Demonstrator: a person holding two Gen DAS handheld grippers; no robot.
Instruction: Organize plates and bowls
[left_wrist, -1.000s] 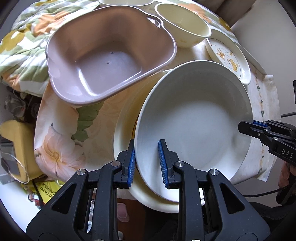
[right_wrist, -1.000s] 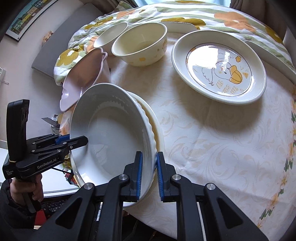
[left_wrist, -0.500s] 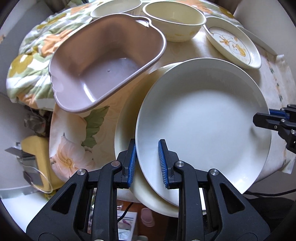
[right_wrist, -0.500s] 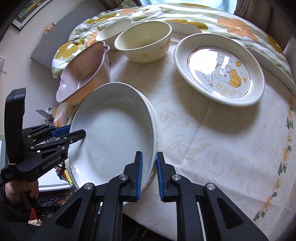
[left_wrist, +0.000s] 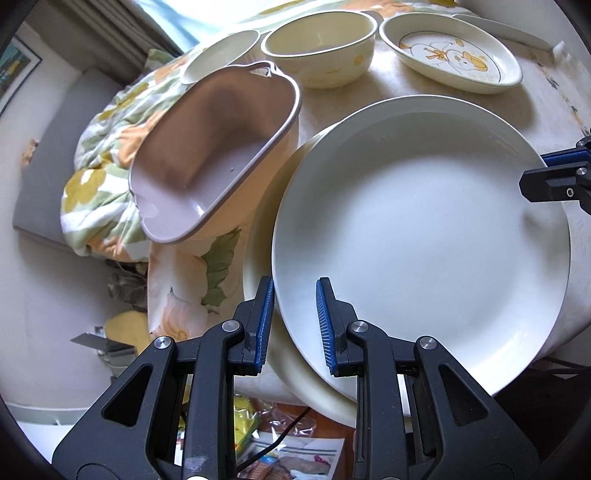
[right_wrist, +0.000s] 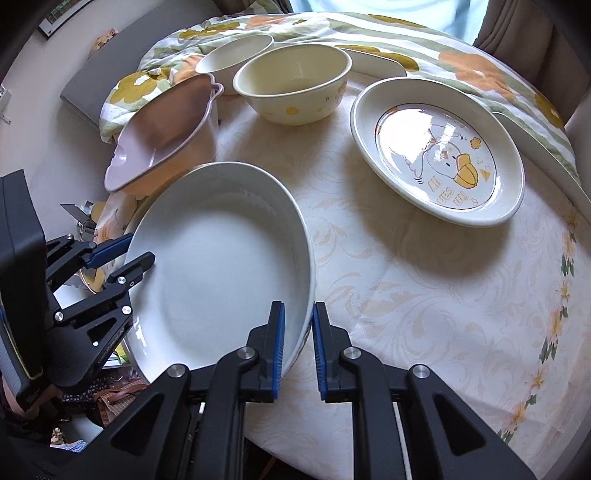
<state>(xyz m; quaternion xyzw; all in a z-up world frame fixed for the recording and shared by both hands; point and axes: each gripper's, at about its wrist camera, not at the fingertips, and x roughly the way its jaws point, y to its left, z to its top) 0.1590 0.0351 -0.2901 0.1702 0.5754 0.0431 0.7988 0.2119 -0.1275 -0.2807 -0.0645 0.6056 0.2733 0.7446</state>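
Observation:
Both grippers hold a large plain white plate (left_wrist: 424, 236) by opposite rims. My left gripper (left_wrist: 293, 325) is shut on its near-left rim. My right gripper (right_wrist: 298, 347) is shut on the rim of the white plate (right_wrist: 221, 266) at its near-right edge. Each gripper shows in the other view: the right gripper (left_wrist: 533, 170) at the far right, the left gripper (right_wrist: 138, 248) at the left. Under the white plate lies a cream plate (left_wrist: 258, 258), mostly covered, at the table's corner.
A pink handled dish (right_wrist: 162, 133) leans tilted just behind the plates. Behind it stand a cream bowl (right_wrist: 295, 85) and a smaller bowl (right_wrist: 232, 59). A duck-print plate (right_wrist: 439, 166) lies at the right on the tablecloth (right_wrist: 406, 288). A flowered quilt (right_wrist: 369, 33) lines the back.
The white plate has tipped from a steep tilt to nearly flat and now covers the cream plate. The left gripper swung round with it; both grips stayed shut.

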